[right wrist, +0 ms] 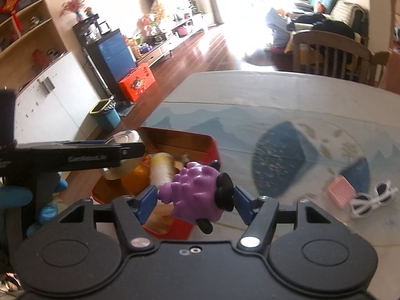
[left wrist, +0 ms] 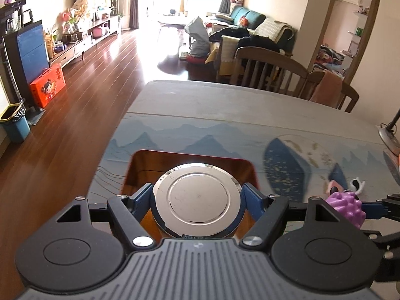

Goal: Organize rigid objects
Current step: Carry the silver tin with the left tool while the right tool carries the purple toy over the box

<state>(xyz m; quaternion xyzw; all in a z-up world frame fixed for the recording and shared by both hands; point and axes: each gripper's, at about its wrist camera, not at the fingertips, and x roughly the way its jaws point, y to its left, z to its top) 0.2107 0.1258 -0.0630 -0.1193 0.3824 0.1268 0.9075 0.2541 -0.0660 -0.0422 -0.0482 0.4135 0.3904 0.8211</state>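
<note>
Left gripper (left wrist: 197,196) clamped on a round metal tin (left wrist: 196,198) by its sides, held over the open red box (right wrist: 210,145) near the table's (left wrist: 225,105) left edge. Right gripper (right wrist: 196,198) closed on a purple bumpy toy (right wrist: 197,187), held above the box's right rim. Farther toward the table's right edge, lying flat: a pink card (right wrist: 340,193) and white sunglasses (right wrist: 372,198).
</note>
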